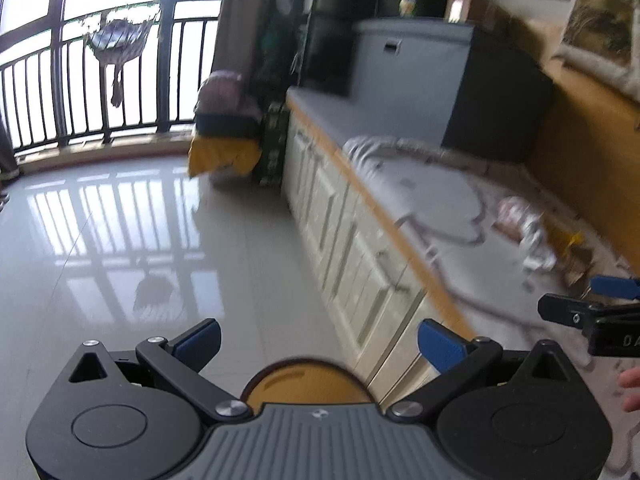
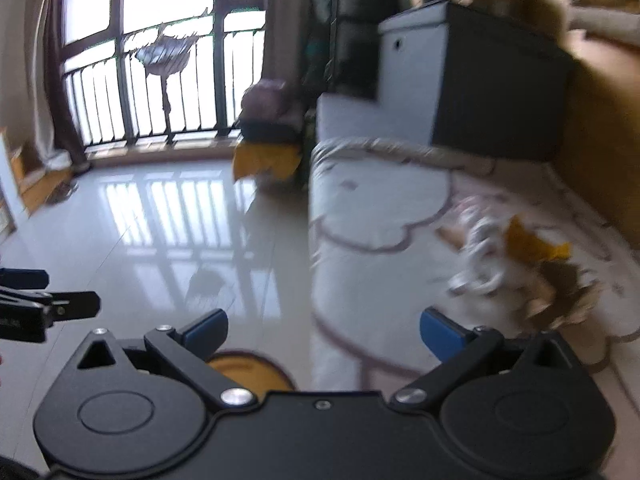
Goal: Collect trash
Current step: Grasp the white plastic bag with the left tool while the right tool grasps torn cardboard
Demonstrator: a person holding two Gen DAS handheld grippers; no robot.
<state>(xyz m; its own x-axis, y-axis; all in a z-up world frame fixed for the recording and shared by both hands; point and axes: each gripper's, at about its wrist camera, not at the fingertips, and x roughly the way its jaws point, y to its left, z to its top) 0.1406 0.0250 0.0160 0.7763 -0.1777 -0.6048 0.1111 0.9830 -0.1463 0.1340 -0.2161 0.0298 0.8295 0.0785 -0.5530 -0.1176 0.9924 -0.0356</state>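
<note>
A blurred pile of trash lies on a pale cloud-pattern mat: crumpled white paper, a yellow scrap and brown pieces. It also shows in the left wrist view at the right. My left gripper is open and empty, held over the floor beside the bench. My right gripper is open and empty, short of the pile and to its left. The right gripper's finger shows at the left view's right edge. A round yellow object sits just below the left gripper.
The mat covers a low white cabinet bench with a wood edge. A grey and black box stands at its far end. Glossy tiled floor lies to the left, with a balcony railing and a yellow and black bundle beyond.
</note>
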